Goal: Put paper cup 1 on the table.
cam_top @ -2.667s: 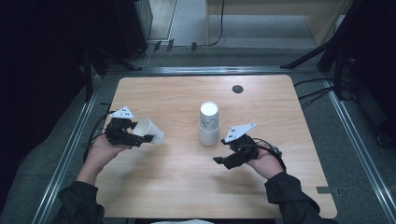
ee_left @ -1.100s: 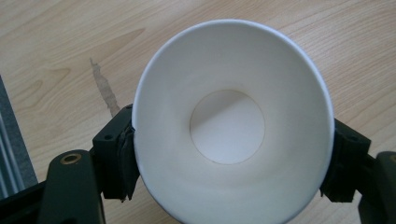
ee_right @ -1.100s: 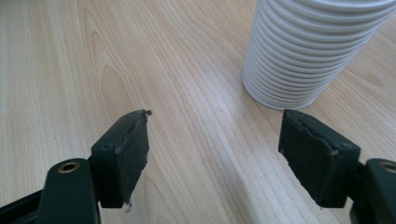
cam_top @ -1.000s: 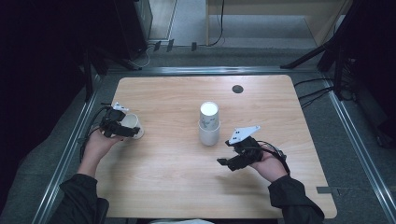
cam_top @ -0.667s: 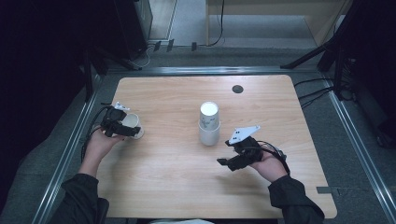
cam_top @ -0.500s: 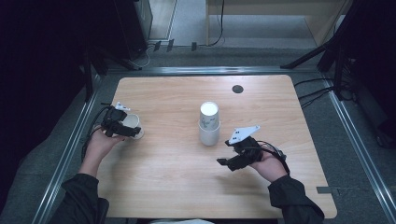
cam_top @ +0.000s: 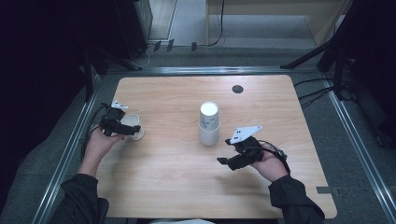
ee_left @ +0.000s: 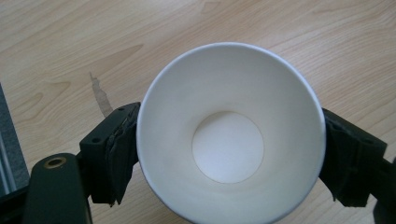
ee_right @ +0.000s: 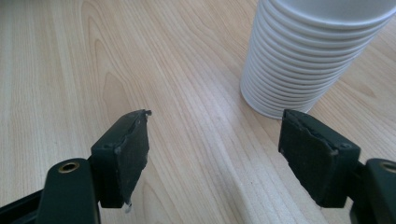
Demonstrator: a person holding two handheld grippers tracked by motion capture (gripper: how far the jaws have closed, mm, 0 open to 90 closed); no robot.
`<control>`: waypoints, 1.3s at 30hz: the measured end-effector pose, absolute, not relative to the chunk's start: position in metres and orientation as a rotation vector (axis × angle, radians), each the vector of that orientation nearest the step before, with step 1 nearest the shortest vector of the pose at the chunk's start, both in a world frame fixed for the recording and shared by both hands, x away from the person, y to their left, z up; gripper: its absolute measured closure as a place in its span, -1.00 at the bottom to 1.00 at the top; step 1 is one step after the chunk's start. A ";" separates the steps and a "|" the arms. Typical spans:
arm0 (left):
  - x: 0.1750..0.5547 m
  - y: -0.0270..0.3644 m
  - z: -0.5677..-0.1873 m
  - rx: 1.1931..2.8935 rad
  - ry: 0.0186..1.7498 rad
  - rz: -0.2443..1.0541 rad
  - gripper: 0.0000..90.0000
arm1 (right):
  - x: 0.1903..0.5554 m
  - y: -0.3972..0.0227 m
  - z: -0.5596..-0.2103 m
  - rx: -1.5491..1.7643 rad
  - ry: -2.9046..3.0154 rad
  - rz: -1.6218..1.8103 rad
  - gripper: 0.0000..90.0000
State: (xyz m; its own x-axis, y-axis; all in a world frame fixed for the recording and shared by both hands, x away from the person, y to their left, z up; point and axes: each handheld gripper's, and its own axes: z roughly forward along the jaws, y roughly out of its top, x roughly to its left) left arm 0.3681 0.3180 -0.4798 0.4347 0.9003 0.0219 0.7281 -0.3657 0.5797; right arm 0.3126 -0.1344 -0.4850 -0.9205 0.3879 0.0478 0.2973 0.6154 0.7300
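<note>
While the left claw (cam_top: 125,127) brackets a single paper cup (cam_top: 132,126) at the near-left part of the surface (cam_top: 177,186), its jaws have just been opening. In the left claw view the cup (ee_left: 231,133) sits mouth-up between the two pads (ee_left: 119,154); the pads are at or barely off the rim w/ no squeeze showing, so I read it as let go, cup standing on its own base on the wood.

Right claw (cam_top: 233,156) hovers spread, nothing between its jaws. The stack of cups (cam_top: 209,123) stands just ahead & to the right of it in the right claw view (ee_right: 313,56), rims nested, near but not touching the pads.

Step in hand, as I judge it: setting out one cup pulled from the stack – placement looks done, release nearly so.

Next move prob calls for:
- left claw to back off straight up or rearward w/o clipping the rim; the cup is light & would tip easily
- right claw to close in on the stack, either steadying its lower part or gripping the top cup's rim
- gentle pinch only, thin paper walls dent fast

Risk: nested cups stick, so two may lift together unless the stack is held down.
</note>
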 end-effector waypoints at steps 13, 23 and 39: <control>0.362 0.323 -0.469 2.161 1.358 0.457 -0.61 | 0.314 -0.138 -0.483 0.567 2.689 1.226 -0.52; 0.355 0.322 -0.454 2.123 1.324 0.471 -0.61 | 0.319 -0.143 -0.479 0.664 2.694 1.263 -0.63; 0.338 0.293 -0.429 2.117 1.176 0.438 -0.57 | 0.330 -0.149 -0.458 0.811 2.610 1.350 -0.70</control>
